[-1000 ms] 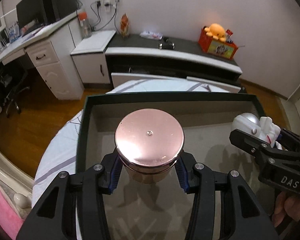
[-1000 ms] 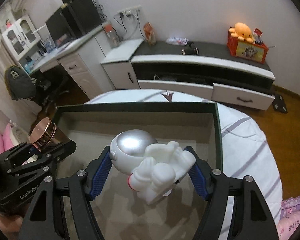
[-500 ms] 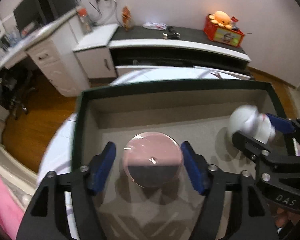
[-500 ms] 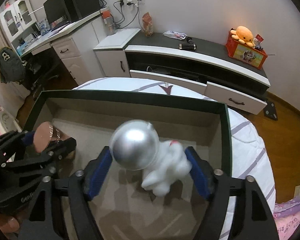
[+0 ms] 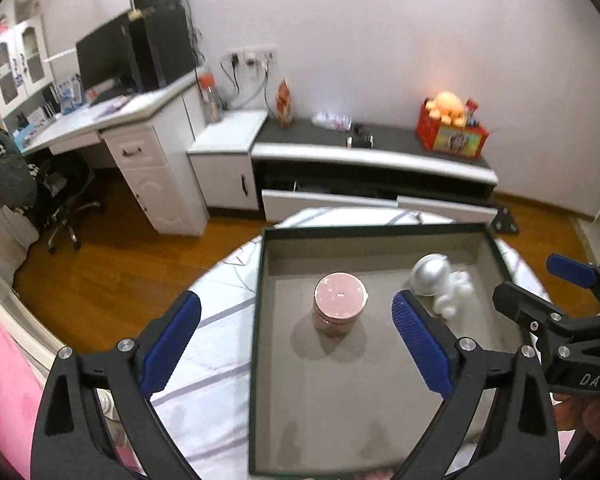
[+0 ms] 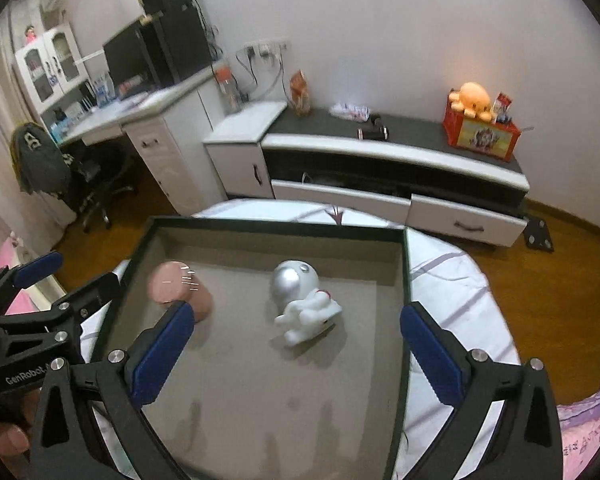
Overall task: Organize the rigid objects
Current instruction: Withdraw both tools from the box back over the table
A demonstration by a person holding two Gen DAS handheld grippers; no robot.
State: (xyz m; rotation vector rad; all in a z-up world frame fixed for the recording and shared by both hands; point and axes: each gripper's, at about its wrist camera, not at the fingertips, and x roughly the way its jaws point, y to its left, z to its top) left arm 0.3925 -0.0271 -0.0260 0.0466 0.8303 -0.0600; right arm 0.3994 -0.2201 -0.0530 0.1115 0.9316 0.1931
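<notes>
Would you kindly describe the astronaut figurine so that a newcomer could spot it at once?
Look for the dark-rimmed tray on the round white table. Two things rest on its grey floor; the astronaut figurine lies towards the right side. Unlike the pink round tin beside it, it is white with a shiny silver helmet.

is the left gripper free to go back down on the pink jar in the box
Probably yes. The left gripper is open and empty, the pink jar stands upright, nothing over it, apart from the astronaut figure in the box.
</notes>
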